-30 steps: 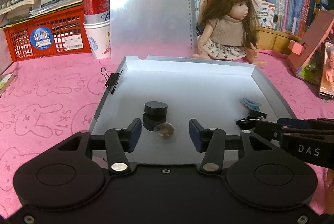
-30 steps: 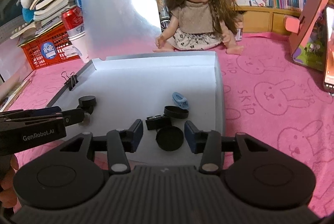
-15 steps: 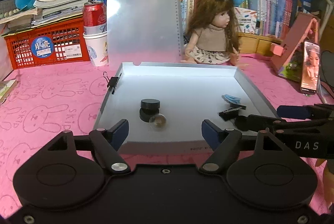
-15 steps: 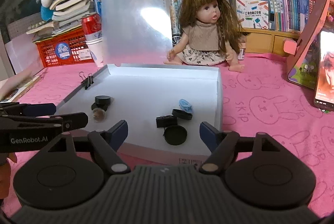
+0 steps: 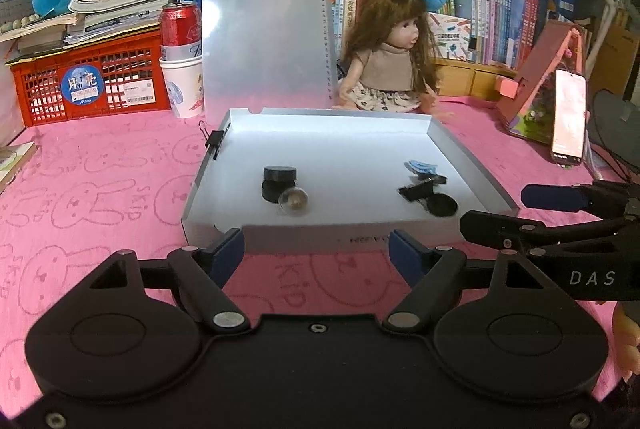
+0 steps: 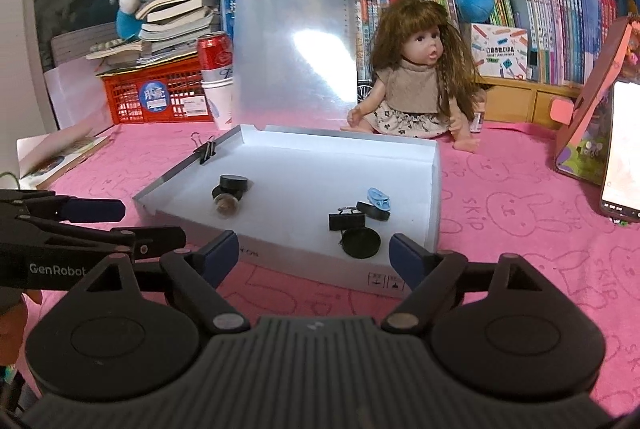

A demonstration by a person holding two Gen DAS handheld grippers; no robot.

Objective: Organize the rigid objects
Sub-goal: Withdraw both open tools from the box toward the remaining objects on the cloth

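Left wrist view: left hand-held gripper point(image 5: 316, 255) released, jaws just opened wider, nothing between them.
Right hand-held gripper point(image 6: 314, 255): released likewise, empty.
Tray point(image 5: 460, 157): at 12 o'clock on the pink worktop point(image 5: 100, 189).
Sorting: stacked black caps point(image 5: 279, 181) grouped at 11, binder clip point(image 5: 420, 189) and lid point(image 5: 442, 206) at 1, apparently by kind.

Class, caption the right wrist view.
Open right hand-held gripper before a white tray holding small black caps.
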